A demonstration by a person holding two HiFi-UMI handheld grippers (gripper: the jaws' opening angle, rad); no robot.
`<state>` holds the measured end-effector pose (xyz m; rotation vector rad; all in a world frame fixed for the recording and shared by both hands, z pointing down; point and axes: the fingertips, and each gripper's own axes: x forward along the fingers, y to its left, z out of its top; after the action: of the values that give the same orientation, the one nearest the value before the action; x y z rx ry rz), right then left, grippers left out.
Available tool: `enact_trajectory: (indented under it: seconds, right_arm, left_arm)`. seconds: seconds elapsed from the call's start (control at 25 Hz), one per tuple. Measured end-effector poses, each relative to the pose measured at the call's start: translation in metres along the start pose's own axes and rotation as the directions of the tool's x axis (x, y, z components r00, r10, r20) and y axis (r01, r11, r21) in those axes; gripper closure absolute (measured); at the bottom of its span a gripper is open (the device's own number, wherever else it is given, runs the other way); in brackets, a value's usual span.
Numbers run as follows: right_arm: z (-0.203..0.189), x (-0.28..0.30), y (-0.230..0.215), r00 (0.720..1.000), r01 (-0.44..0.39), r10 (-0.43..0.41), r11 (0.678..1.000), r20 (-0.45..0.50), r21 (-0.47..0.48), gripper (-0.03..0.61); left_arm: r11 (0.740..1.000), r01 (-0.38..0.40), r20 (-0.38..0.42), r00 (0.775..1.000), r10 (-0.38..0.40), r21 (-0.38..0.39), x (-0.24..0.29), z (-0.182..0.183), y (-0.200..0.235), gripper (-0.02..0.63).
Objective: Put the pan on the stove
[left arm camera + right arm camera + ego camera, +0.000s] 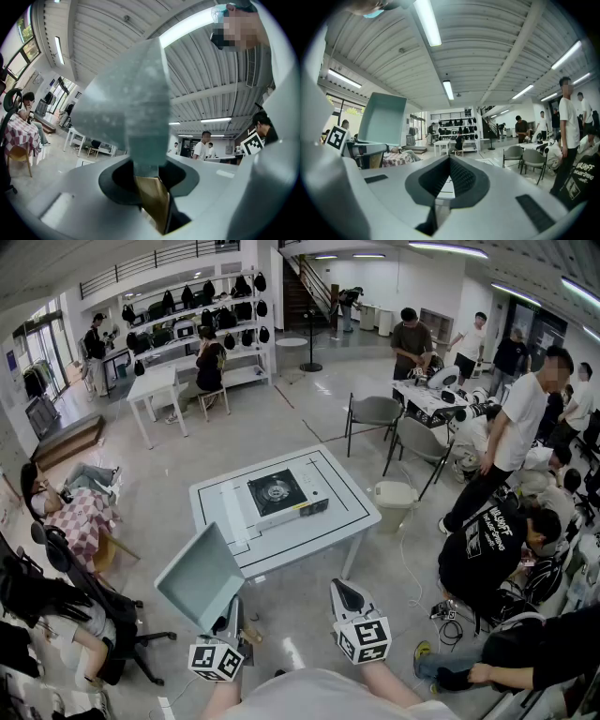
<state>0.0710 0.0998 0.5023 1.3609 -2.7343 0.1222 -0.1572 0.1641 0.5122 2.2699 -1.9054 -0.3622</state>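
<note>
Your left gripper (pixel 232 617) is clamped on the handle (pixel 152 201) of the pan (pixel 200 577) – held tilted in the air, on the near side of the worktop (pixel 349 512) and well apart from the stove (pixel 278 493) on it – while your right gripper (pixel 348 594) is closed on nothing.

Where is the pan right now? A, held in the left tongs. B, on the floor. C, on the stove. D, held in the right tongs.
A: the left tongs hold the pan up, short of the stove on the table.
</note>
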Motion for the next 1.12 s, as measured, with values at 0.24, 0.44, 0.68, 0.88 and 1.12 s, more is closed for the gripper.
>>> enact_trajectory:
  seconds: [0.24,0.44,0.68,0.88,1.12]
  right_arm:
    - [-0.001,0.008,0.004,1.000,0.007,-0.007,1.000,-0.003,-0.002,0.571]
    - [-0.003,0.018,0.008,1.000,0.014,-0.014,1.000,-0.004,0.001,0.571]
    - [-0.004,0.032,0.016,0.999,0.037,-0.037,0.999,-0.008,0.006,0.571]
    - [-0.005,0.044,0.025,0.998,0.059,-0.059,0.998,-0.008,0.004,0.571]
    - [-0.003,0.055,0.038,0.997,0.082,-0.082,0.997,-0.002,0.001,0.571]
  left_arm:
    - [1.000,0.010,-0.003,1.000,-0.010,-0.002,0.002,-0.002,0.010,0.495]
    - [1.000,0.015,-0.002,1.000,-0.015,-0.001,0.007,-0.001,0.021,0.495]
    - [1.000,0.030,-0.010,1.000,-0.030,-0.001,0.010,0.001,0.040,0.494]
    - [0.999,0.049,-0.012,0.999,-0.049,0.000,0.014,0.002,0.058,0.495]
    - [0.997,0.075,-0.010,0.997,-0.075,0.002,0.018,0.007,0.076,0.495]
